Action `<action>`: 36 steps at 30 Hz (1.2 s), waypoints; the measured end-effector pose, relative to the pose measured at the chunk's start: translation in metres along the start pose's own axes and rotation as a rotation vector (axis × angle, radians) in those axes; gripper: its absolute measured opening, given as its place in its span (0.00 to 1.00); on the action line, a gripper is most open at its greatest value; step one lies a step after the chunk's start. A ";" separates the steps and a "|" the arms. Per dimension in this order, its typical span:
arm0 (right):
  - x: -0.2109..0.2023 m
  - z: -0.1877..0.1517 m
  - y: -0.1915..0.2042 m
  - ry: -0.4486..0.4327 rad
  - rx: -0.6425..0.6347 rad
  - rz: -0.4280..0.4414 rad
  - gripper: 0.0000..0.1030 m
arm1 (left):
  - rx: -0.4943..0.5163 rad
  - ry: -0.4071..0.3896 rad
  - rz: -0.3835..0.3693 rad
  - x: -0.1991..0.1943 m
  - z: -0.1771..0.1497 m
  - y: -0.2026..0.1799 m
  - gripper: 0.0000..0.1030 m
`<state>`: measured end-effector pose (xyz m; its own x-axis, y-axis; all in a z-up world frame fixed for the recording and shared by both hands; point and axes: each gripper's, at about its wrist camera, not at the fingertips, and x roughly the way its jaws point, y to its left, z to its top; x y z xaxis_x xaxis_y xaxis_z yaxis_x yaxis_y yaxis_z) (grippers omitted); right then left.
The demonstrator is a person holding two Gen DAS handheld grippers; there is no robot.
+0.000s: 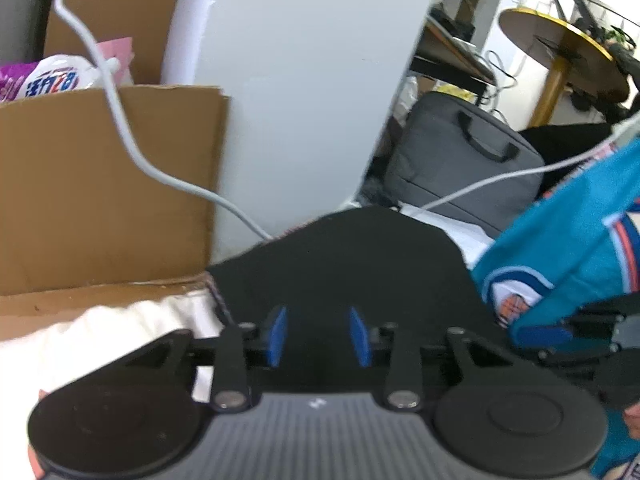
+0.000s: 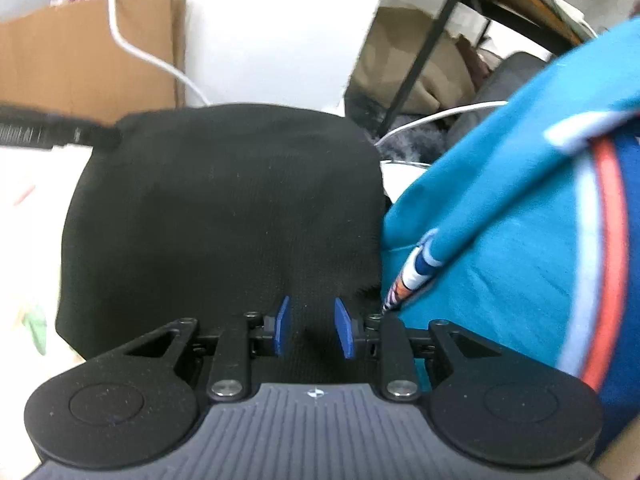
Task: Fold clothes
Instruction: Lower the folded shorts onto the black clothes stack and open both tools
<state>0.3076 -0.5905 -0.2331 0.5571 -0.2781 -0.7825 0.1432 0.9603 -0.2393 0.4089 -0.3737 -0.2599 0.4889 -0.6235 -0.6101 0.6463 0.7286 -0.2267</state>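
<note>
Two wrist views over a white bed surface [image 1: 120, 320] bearing clothes. Left wrist view: the left gripper [image 1: 319, 336] hangs over a black garment [image 1: 340, 264], its blue pads [image 1: 277, 336] spread apart with only the dark cloth seen beyond the gap; nothing is pinched. The black garment lies flat on the white surface, its far edge near a cardboard box [image 1: 104, 184] and a white panel [image 1: 304, 80]. A white cable [image 1: 120, 120] runs down across the box to the garment's far edge. To the right, a teal garment [image 1: 568, 240] with white, orange and blue print lies just beside the black one, and part of the right gripper's black frame shows below it. A grey laptop bag [image 1: 464, 160] stands behind; a round yellow-rimmed table [image 1: 560, 48] is farther back. Right wrist view: the right gripper [image 2: 312, 330] is low over the same black garment [image 2: 224, 208], its pads [image 2: 344, 328] parted; whether they touch the cloth cannot be told. The teal garment [image 2: 500, 220] adjoins the black one on the right
</note>
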 end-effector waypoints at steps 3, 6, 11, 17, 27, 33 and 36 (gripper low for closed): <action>-0.012 0.004 0.004 -0.026 0.008 0.010 0.39 | 0.028 0.018 -0.022 0.002 -0.005 -0.014 0.49; -0.016 0.008 0.012 -0.036 -0.027 0.009 0.43 | 0.047 0.032 -0.050 0.004 -0.011 -0.024 0.49; -0.008 0.014 0.022 -0.026 -0.029 0.017 0.43 | 0.060 0.055 -0.056 0.016 -0.020 -0.029 0.49; 0.014 0.013 0.031 0.000 0.010 0.026 0.43 | 0.076 0.099 -0.034 0.029 -0.034 -0.020 0.48; 0.035 -0.032 0.031 0.083 0.064 0.018 0.44 | 0.105 0.143 0.000 0.025 -0.048 -0.014 0.46; 0.023 -0.059 0.028 0.148 0.064 -0.020 0.45 | 0.036 0.166 0.046 0.006 -0.063 0.012 0.46; 0.012 -0.069 0.028 0.155 0.084 -0.025 0.45 | 0.010 0.164 0.064 -0.009 -0.070 0.027 0.48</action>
<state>0.2617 -0.5685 -0.2885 0.4205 -0.2956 -0.8578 0.2266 0.9497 -0.2162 0.3812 -0.3291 -0.3137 0.4283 -0.5206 -0.7387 0.6228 0.7623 -0.1761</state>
